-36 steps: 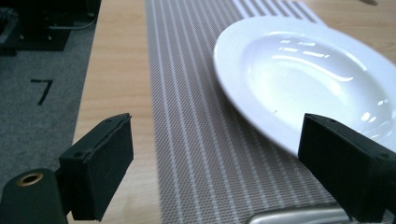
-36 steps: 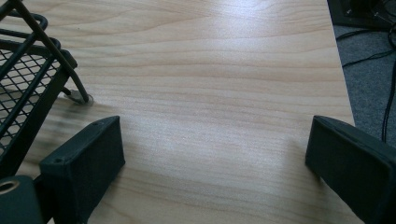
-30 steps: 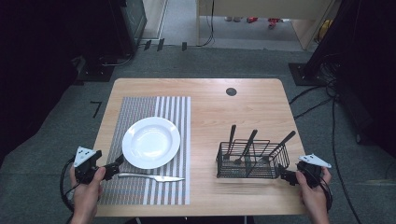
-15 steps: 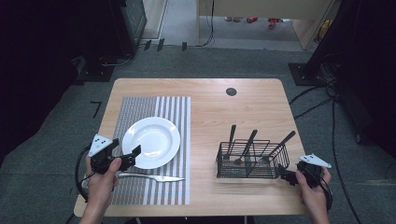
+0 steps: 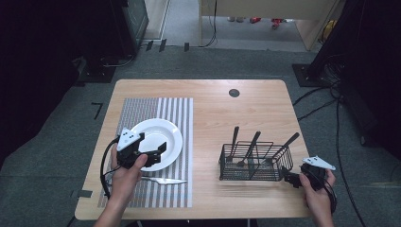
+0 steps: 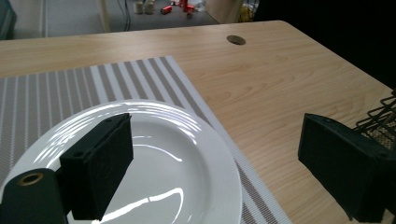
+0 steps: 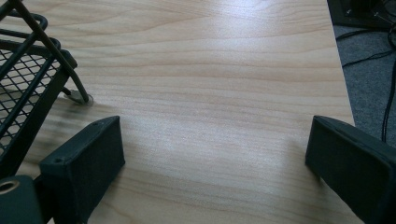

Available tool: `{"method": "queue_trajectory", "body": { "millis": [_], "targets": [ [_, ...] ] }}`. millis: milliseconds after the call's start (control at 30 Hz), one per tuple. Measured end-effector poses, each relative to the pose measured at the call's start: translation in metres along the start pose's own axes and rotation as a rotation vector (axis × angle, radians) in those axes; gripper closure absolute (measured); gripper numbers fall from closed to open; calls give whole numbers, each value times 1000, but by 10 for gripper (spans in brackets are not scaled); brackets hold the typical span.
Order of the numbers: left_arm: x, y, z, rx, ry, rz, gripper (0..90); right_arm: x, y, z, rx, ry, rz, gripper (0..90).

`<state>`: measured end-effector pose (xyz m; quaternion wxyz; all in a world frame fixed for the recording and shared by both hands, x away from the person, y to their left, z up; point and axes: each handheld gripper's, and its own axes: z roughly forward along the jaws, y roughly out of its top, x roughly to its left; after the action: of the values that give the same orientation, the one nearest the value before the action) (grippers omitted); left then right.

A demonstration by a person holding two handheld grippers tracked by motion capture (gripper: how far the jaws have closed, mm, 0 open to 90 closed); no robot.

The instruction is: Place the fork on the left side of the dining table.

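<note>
- High view: a wooden counter carries a grey striped placemat on its left half, running toward the near edge.
- A white plate sits on the placemat, about midway between the far and near edges of the counter.
- The left hand-held gripper, held in a hand coming in from the near edge, hovers over the near-left part of the plate with its jaws spread.
- A table knife lies flat on the placemat just nearer the near edge than the plate, its blade pointing right.
- A black wire basket stands on the right half of the counter, near the near edge, with dark-handled cutlery leaning up out of it.
- The right hand-held gripper sits just beside the basket's right end, close to the near right corner.
- Left gripper view: the two black jaws are wide apart; the left one hangs over the plate, the right one over bare wood next to the placemat.
- Right gripper view: the jaws are spread wide over bare counter, gripping nothing; the basket's corner stands at the left.
</note>
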<state>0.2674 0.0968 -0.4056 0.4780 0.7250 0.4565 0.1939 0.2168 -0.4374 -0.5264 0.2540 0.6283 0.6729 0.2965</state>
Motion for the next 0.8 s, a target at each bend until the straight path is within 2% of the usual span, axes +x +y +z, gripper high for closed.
{"method": "queue_trajectory", "body": {
  "millis": [167, 600, 700, 800],
  "targets": [
    [-14, 6, 11, -3, -38, 3, 108, 0, 0, 0, 0, 0, -1, 42],
    [-52, 21, 37, -8, -132, 51, 108, 0, 0, 0, 0, 0, 1, 42],
    [-55, 22, 39, -5, -140, 52, 108, 0, 0, 0, 0, 0, 0, 42],
    [-63, 25, 47, -4, -159, 56, 108, 0, 0, 0, 0, 0, 0, 42]
  ]
}}
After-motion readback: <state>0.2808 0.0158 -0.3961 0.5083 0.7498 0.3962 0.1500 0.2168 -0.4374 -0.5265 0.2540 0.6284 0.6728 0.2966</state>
